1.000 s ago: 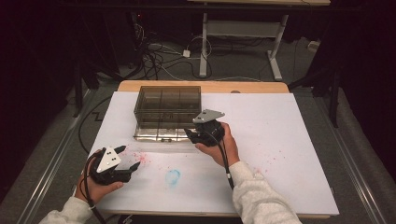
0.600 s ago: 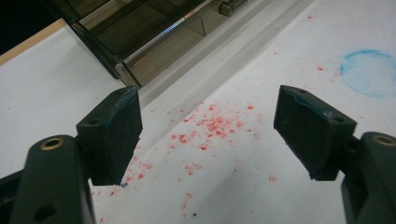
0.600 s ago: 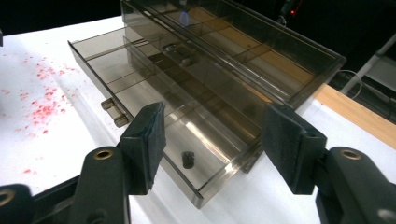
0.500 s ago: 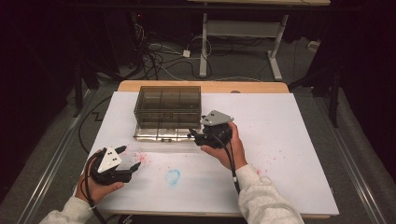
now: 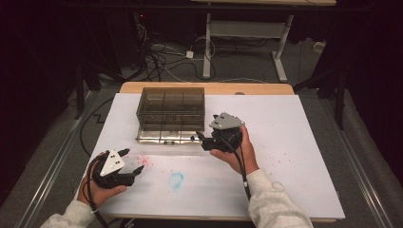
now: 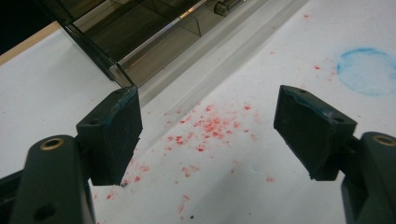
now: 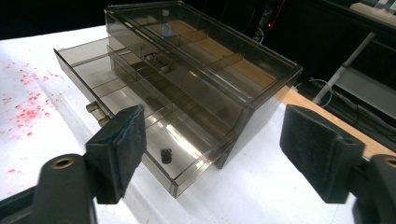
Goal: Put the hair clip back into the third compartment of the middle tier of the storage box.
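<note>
A smoky transparent organiser box (image 5: 171, 107) stands at the back middle of the white table, its lid closed over several compartments. Its bottom drawer (image 5: 164, 137) is pulled out toward me. In the right gripper view the drawer (image 7: 140, 107) holds a small black part (image 7: 164, 155) near its front corner. My right gripper (image 5: 203, 140) is open and empty at the drawer's right end, jaws pointing left at it; the open drawer lies just ahead of this right gripper (image 7: 215, 130). My left gripper (image 5: 134, 162) rests open and empty near the front left, over red specks (image 6: 208, 126).
The white table sheet (image 5: 294, 142) carries a blue stain (image 5: 176, 179) near the front middle and faint red specks at right. A wooden table edge (image 5: 247, 88) shows behind the box. Cables and a desk frame (image 5: 209, 42) lie on the dark floor beyond.
My right gripper has shifted a little to the right, away from the drawer front. The left gripper has stayed where it was.
</note>
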`<control>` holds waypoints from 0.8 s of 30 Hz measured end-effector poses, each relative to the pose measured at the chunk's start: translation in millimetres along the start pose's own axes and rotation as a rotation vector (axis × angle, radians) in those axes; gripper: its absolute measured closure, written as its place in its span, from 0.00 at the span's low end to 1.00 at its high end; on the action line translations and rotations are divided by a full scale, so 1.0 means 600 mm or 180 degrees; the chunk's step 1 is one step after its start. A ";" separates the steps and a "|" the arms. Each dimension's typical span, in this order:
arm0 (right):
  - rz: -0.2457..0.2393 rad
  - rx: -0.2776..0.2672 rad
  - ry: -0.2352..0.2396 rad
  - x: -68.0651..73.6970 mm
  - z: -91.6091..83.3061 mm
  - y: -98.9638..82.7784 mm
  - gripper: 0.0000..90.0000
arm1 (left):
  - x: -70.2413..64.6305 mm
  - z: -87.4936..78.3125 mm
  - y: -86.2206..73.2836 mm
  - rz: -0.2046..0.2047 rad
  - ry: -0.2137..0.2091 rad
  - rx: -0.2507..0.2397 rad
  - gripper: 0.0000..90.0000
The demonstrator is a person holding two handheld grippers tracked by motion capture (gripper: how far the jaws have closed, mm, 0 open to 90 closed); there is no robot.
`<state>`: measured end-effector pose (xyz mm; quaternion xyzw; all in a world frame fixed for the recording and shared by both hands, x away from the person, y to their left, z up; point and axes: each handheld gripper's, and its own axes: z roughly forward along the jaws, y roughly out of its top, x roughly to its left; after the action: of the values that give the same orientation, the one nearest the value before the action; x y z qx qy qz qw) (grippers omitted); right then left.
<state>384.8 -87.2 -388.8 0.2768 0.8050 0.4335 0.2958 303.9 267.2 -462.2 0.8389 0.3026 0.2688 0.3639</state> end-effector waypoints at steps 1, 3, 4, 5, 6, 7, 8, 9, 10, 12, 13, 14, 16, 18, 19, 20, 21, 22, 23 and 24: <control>0.0000 0.0000 0.0000 0.000 0.000 0.000 0.27 | 0.000 0.000 0.000 0.0001 -0.0001 0.0002 0.25; -0.0021 -0.0034 -0.0051 -0.002 -0.008 0.001 0.27 | 0.000 0.000 0.000 -0.0001 -0.0002 -0.0001 0.25; -0.0019 -0.0033 -0.0038 -0.004 -0.010 0.001 0.26 | 0.000 0.000 0.000 0.0001 -0.0001 0.0004 0.25; -0.0019 -0.0033 -0.0038 -0.004 -0.010 0.001 0.26 | 0.000 0.000 0.000 0.0003 -0.0003 0.0003 0.25; -0.0042 -0.0022 -0.0065 -0.005 -0.015 0.001 0.26 | 0.000 0.000 0.000 0.0003 -0.0005 0.0001 0.25; -0.0061 -0.0032 -0.0078 -0.006 -0.018 0.001 0.26 | 0.000 0.000 0.000 0.0001 -0.0004 0.0002 0.25; -0.0070 -0.0033 -0.0089 -0.006 -0.021 0.000 0.26 | 0.000 0.000 0.000 -0.0001 -0.0002 0.0001 0.25; -0.0070 -0.0033 -0.0089 -0.006 -0.021 0.000 0.26 | 0.000 0.000 0.000 0.0002 -0.0003 0.0002 0.25; -0.0081 -0.0031 -0.0112 -0.007 -0.024 -0.001 0.26 | 0.000 0.000 0.000 0.0004 -0.0001 0.0001 0.25; -0.0092 -0.0033 -0.0133 -0.012 -0.034 -0.003 0.26 | 0.000 0.000 0.000 0.0003 -0.0002 0.0002 0.25; -0.0098 -0.0039 -0.0141 -0.013 -0.037 -0.003 0.26 | 0.000 0.000 0.000 0.0007 -0.0003 0.0004 0.25; -0.0106 -0.0042 -0.0147 -0.014 -0.040 -0.003 0.26 | -0.001 0.000 0.000 0.0007 -0.0001 0.0005 0.25; -0.0116 -0.0053 -0.0168 -0.017 -0.047 -0.004 0.26 | -0.001 0.000 0.000 0.0008 0.0001 0.0008 0.25; -0.0132 -0.0060 -0.0184 -0.019 -0.054 -0.005 0.26 | -0.001 -0.001 0.001 0.0011 0.0006 0.0009 0.25; -0.0132 -0.0060 -0.0184 -0.019 -0.054 -0.005 0.26 | -0.001 -0.001 0.001 0.0012 0.0008 0.0013 0.25; -0.0148 -0.0071 -0.0196 -0.022 -0.060 -0.006 0.26 | -0.002 -0.001 0.001 0.0013 0.0007 0.0013 0.25; -0.0148 -0.0071 -0.0196 -0.022 -0.060 -0.006 0.26 | -0.002 -0.001 0.001 0.0015 0.0004 0.0013 0.25; -0.0154 -0.0071 -0.0208 -0.023 -0.063 -0.006 0.26 | -0.002 0.000 0.001 0.0017 0.0005 0.0015 0.25; -0.0153 -0.0072 -0.0224 -0.023 -0.067 -0.007 0.26 | -0.002 0.000 0.001 0.0017 0.0005 0.0012 0.25; -0.0152 -0.0070 -0.0228 -0.026 -0.072 -0.008 0.26 | -0.002 0.000 0.001 0.0017 0.0005 0.0013 0.25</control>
<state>363.3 -123.3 -370.1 0.2696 0.7955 0.4249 0.3377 303.2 266.1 -462.2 0.8402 0.3012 0.2698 0.3613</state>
